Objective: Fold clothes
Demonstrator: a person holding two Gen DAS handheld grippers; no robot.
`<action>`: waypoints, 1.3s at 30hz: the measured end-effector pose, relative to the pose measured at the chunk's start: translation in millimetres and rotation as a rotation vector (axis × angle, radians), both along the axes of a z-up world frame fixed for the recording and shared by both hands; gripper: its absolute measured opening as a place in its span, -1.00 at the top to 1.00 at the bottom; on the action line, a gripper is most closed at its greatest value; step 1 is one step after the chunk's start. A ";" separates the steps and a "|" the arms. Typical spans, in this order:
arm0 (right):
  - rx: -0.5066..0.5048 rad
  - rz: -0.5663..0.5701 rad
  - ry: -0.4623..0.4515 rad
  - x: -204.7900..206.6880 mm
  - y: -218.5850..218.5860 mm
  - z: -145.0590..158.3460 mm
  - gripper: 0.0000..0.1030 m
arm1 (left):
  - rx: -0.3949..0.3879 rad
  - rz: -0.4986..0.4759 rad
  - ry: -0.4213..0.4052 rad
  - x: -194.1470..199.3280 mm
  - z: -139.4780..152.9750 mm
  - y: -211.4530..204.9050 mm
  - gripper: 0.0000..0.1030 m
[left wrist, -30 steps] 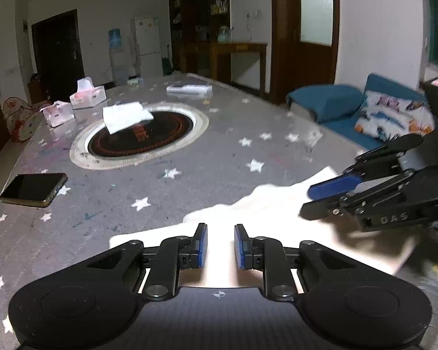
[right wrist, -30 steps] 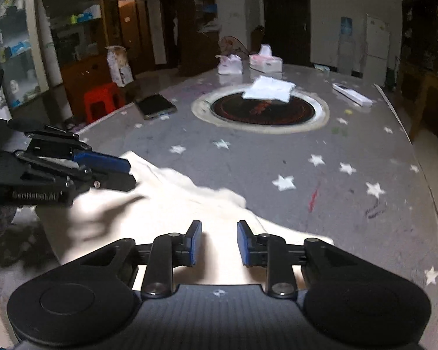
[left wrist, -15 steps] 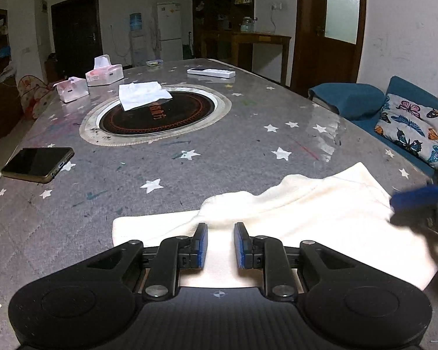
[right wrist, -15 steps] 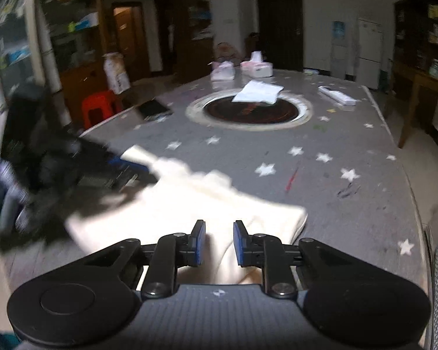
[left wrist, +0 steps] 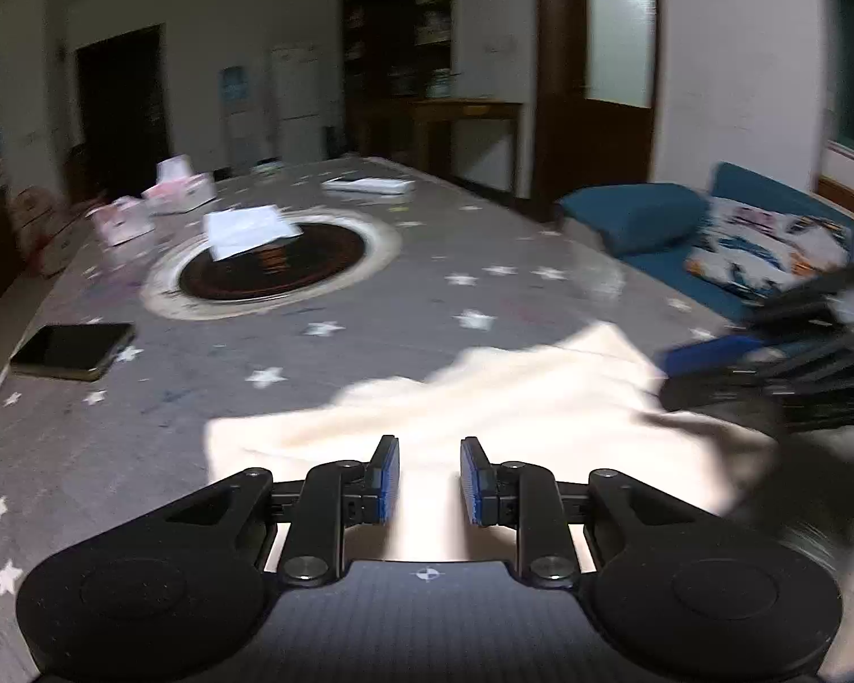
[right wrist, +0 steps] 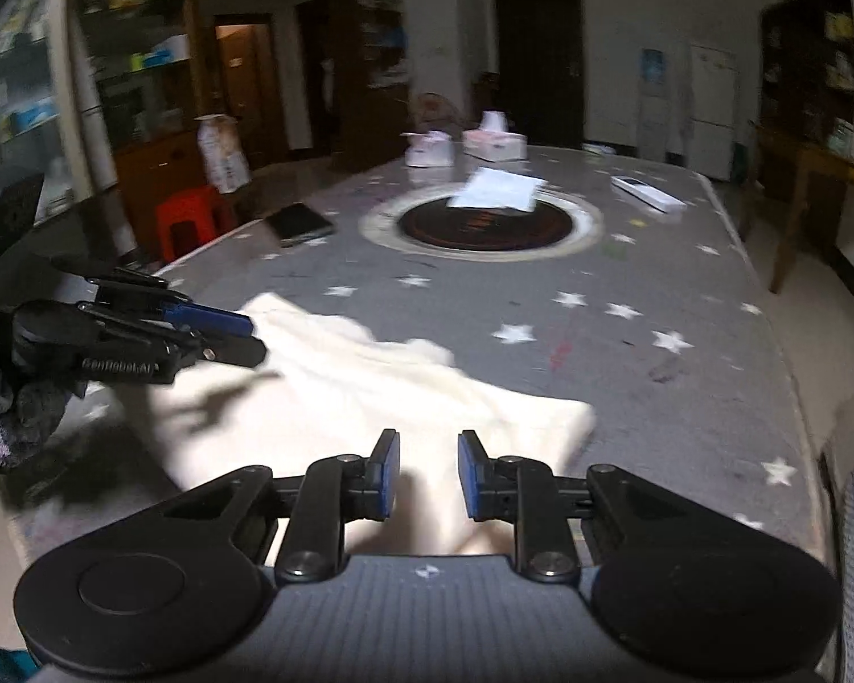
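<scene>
A cream garment (left wrist: 484, 410) lies folded flat on the near end of the grey star-patterned table (left wrist: 370, 330); it also shows in the right wrist view (right wrist: 370, 398). My left gripper (left wrist: 429, 481) hovers open and empty over its near edge. My right gripper (right wrist: 427, 475) is open and empty over the garment's other side. Each gripper shows in the other's view: the right one (left wrist: 711, 364) at the garment's right end, the left one (right wrist: 222, 336) at its left end. Both views are motion-blurred.
A round hotpot inset (left wrist: 273, 267) with a white cloth (left wrist: 250, 227) on it sits mid-table. A phone (left wrist: 71, 350) lies at the left edge. Tissue boxes (left wrist: 176, 190) and a white remote (left wrist: 370, 185) are at the far end. A blue sofa (left wrist: 711, 227) is to the right.
Both grippers have swung back in over the garment's ends; half a second ago the right one was further off the right edge. The garment lies in the same place, jaws unchanged.
</scene>
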State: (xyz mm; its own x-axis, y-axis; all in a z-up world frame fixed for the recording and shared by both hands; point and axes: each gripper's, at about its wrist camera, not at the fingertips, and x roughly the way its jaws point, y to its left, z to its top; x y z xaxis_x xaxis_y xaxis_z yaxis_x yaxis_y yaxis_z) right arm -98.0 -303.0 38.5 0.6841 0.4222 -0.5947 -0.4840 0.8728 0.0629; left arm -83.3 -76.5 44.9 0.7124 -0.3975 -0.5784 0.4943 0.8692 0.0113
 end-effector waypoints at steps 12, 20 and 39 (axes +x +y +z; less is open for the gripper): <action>-0.076 0.160 -0.014 -24.5 44.0 -24.6 0.57 | 0.001 -0.054 -0.021 -42.6 -16.0 -4.8 0.46; -0.022 0.111 0.011 -24.3 32.3 -18.5 0.49 | -0.053 0.010 0.007 -37.5 -19.9 9.4 0.39; 0.043 0.042 0.045 16.0 27.5 -15.3 0.34 | -0.175 0.167 0.060 -28.8 -18.2 45.4 0.28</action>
